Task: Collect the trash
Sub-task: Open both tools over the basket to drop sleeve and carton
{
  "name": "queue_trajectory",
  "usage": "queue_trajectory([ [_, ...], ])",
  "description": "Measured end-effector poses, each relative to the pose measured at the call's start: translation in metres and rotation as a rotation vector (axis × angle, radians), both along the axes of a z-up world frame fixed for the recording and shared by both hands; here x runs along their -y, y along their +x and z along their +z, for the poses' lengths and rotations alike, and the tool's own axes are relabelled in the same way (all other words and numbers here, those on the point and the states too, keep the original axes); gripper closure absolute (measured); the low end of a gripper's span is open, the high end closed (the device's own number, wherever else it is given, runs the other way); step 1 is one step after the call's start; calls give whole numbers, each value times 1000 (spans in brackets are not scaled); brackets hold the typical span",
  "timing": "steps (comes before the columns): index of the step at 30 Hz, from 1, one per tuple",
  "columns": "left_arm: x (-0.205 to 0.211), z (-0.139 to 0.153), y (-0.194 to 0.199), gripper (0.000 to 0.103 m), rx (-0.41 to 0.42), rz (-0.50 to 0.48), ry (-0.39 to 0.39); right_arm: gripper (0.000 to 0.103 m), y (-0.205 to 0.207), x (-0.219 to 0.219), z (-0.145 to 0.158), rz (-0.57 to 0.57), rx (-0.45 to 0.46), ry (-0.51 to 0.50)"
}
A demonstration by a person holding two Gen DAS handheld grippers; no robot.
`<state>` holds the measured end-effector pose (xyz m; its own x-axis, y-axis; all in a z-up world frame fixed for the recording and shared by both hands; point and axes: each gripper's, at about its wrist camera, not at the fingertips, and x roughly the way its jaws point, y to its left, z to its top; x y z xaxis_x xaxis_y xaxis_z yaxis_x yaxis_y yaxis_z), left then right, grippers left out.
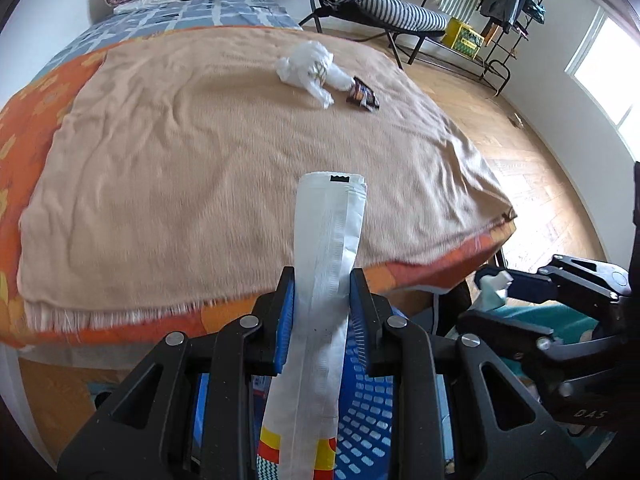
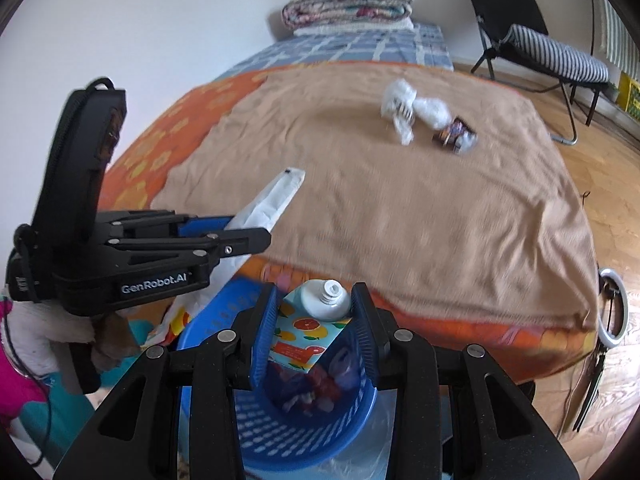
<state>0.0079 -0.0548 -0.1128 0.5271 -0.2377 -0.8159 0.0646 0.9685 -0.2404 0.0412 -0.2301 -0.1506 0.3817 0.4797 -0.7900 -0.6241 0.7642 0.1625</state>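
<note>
Trash in both: left gripper [image 1: 322, 300] clamped a white wrapper [image 1: 328, 240], right gripper [image 2: 316, 320] a small carton [image 2: 308, 334]. Drop step; blue basket [image 2: 280, 432] sat just below both, so next called for opening over it.

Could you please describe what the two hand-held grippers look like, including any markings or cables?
Both are matte black linkage frames with silver pivot pins and ribbed blue pads. The left hand-held gripper carries white "GenRobot.AI" lettering on its side, a tall black housing above, and a thin black cable looping at the rear. The right hand-held gripper shows the same forked arms. A pale fuzzy cuff and pink sleeve appear behind the left one.
</note>
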Motion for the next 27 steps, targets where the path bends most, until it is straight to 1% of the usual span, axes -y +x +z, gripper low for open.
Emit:
queue_trajectory([
  [4, 1, -11, -13, 77, -15, 14, -2, 67, -10, 0, -18, 14, -36, -30],
  [7, 0, -25, -21, 77, -56, 21, -7, 67, -14, 1, -32, 19, -78, -47],
  [8, -2, -30, -23, 74, -66, 23, -9, 67, -15, 1, -38, 18, -94, -53],
  [9, -2, -34, -26, 68, -76, 26, -8, 67, -15, 1, -41, 17, -105, -62],
  [11, -4, -41, -29, 63, -88, 36, -2, 67, -15, 1, -46, 15, -124, -77],
  [12, -6, -43, -31, 63, -92, 43, -3, 67, -16, 0, -49, 16, -130, -85],
  [18, -15, -51, -36, 63, -118, 76, -15, 65, -17, 0, -54, 14, -134, -108],
  [20, -16, -51, -37, 63, -115, 79, -19, 63, -16, 0, -54, 13, -136, -112],
  [27, -14, -47, -38, 63, -98, 73, -8, 61, -16, -2, -57, 8, -123, -137],
])
